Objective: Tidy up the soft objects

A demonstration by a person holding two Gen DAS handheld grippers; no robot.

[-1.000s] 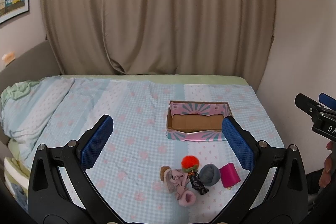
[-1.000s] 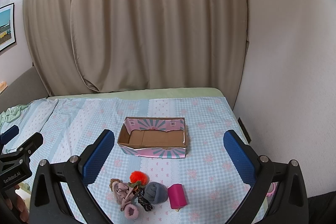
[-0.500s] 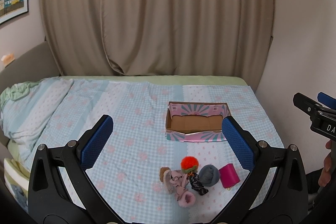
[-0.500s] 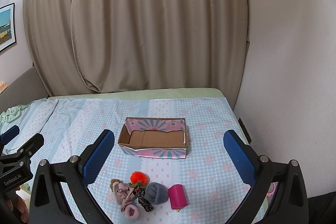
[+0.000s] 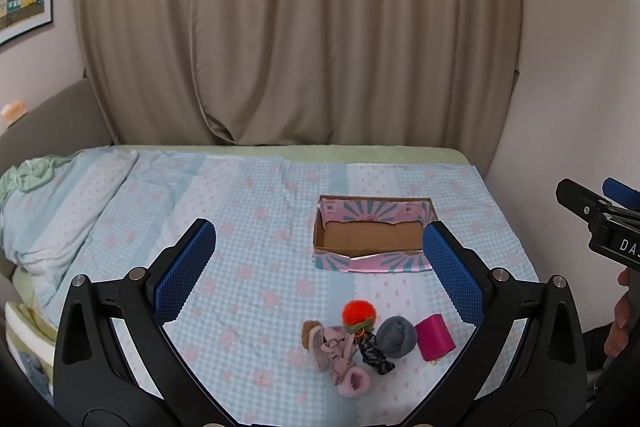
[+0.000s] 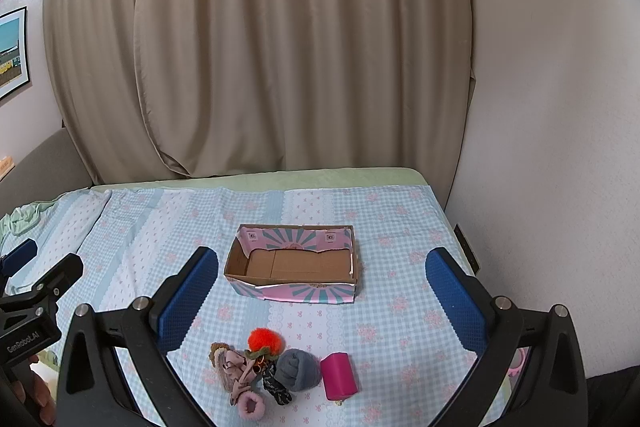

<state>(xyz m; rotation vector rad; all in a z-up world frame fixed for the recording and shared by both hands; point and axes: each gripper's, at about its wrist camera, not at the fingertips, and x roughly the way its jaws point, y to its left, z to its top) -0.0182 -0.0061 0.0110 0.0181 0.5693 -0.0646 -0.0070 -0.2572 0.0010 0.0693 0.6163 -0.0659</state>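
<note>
A small heap of soft things lies near the bed's front edge: an orange pom-pom (image 5: 358, 311) (image 6: 264, 339), a grey rolled sock (image 5: 396, 336) (image 6: 298, 369), a magenta roll (image 5: 434, 336) (image 6: 339, 375), a pink-beige scrunchie bundle (image 5: 334, 347) (image 6: 236, 373) and a dark scrunchie (image 5: 374, 351) (image 6: 276, 385). Behind them an open pink-and-teal cardboard box (image 5: 374, 261) (image 6: 294, 289) sits with nothing inside. My left gripper (image 5: 318, 277) and right gripper (image 6: 320, 291) hover open above the heap, holding nothing.
The bed wears a blue checked cover (image 5: 240, 227). A rumpled quilt (image 5: 48, 211) lies at its left. Beige curtains (image 5: 300, 27) hang behind, and a white wall (image 6: 540, 147) bounds the right side. The other gripper shows at each view's edge with a hand below it.
Both views have shifted only slightly; the heap and the box lie where they were. Both grippers stay open.
</note>
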